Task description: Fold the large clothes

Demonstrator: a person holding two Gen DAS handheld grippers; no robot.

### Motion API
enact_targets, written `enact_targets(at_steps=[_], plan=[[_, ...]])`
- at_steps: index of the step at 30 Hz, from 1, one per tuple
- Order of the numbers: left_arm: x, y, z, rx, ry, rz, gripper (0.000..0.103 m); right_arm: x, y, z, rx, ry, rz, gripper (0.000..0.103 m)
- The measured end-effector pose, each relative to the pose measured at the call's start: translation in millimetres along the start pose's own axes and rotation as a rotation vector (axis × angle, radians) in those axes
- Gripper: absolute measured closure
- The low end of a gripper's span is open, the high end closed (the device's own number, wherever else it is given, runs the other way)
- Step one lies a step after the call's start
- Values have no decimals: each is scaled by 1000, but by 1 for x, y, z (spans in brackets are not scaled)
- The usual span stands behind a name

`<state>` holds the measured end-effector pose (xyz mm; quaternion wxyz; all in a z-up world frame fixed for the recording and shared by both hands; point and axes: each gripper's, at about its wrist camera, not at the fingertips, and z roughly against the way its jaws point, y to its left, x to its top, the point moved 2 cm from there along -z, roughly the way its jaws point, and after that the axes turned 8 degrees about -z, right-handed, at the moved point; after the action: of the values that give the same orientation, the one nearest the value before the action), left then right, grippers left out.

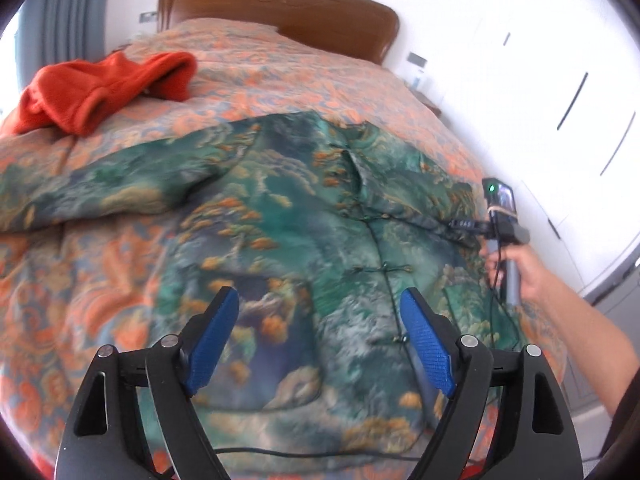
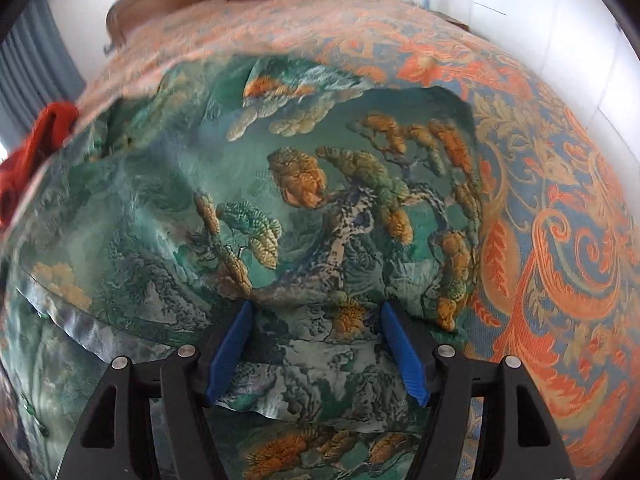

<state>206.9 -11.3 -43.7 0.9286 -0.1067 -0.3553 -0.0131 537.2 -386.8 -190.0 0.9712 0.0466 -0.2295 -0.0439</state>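
Silky green jacket slides easily — your left gripper and right gripper gape empty; pinch too shallow and the fold slips.

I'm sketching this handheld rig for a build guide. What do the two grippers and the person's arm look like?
Both the left gripper and right gripper have ribbed blue fingers on black angular linkages with silver pivot pins. In the left wrist view, the right one shows a grey handle, a green indicator light and thin black cables. The forearm is bare.
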Motion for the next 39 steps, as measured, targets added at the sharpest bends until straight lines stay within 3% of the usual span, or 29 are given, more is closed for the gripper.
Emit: enact_targets(at_steps=[2, 5, 8, 12, 16, 21, 24, 28, 33, 39], plan=[[-5, 6, 15, -5, -12, 11, 19, 13, 3, 8, 9, 14, 17, 33], [-12, 11, 33, 23, -35, 6, 16, 43, -8, 37, 57, -109, -45, 33], [-17, 11, 40, 81, -45, -30, 15, 71, -17, 38, 45, -160, -108, 33], [-29, 13, 31, 120, -13, -42, 15, 90, -22, 4, -7, -130, -153, 33], [-43, 19, 18, 72, 23, 10, 15, 85, -19, -41, -60, -26, -149, 33], [-54, 18, 10, 48, 27, 37, 15, 87, -10, -47, -96, 18, -103, 33], [-59, 19, 13, 54, 16, 39, 14, 86, -1, -17, -110, -83, -107, 33], [-66, 24, 20, 157, -14, -5, 6, 46, 14, 46, -43, -269, -116, 33], [-81, 34, 22, 179, 3, -16, 5, -38, 45, 107, 37, -326, -1, 33], [-107, 41, 29, 206, 13, -38, 5, -153, 79, 180, 74, -401, 152, 33]])
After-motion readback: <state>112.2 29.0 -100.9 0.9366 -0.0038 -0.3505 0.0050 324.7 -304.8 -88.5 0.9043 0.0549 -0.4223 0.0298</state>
